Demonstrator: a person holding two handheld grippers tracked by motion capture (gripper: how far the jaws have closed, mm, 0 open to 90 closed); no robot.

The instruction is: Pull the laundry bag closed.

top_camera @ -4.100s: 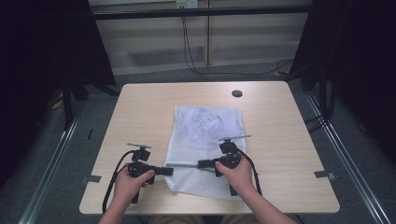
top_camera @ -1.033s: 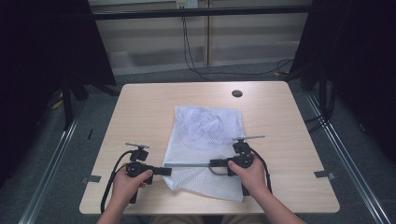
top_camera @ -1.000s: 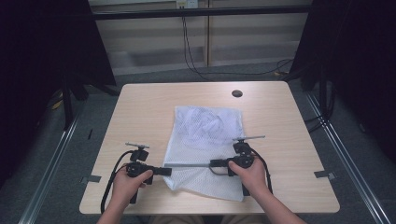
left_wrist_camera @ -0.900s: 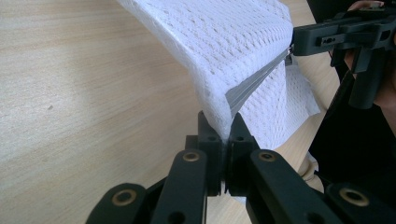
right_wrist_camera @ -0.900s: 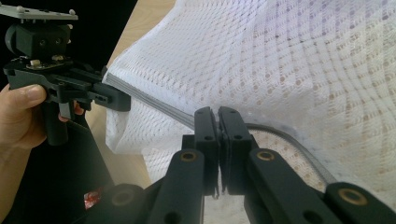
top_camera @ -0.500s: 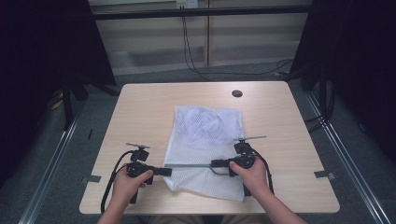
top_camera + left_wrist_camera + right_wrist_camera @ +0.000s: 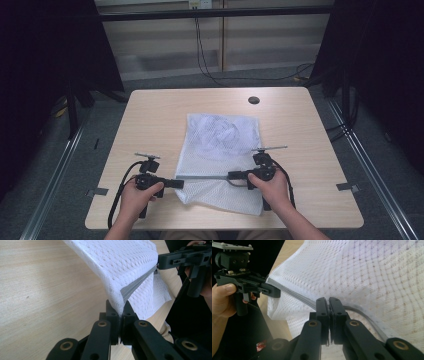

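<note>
A white mesh bag lies flat on the table's middle, with a crumpled white lump inside its far half. A grey zipper strip runs taut across its near part. My left gripper is shut on the bag's left edge at the zipper's end; the left gripper view has the jaws pinched on mesh and zipper. My right gripper is shut on the zipper farther right; in the right gripper view the strip leads away to the left gripper.
The light wooden table has a round dark grommet hole near its far edge. Dark curtains and floor rails flank the table. Cables trail from both grippers toward the near edge.
Over four seconds my right gripper has slid a little to the right along the zipper, lengthening the taut grey stretch. The left gripper has held still.
</note>
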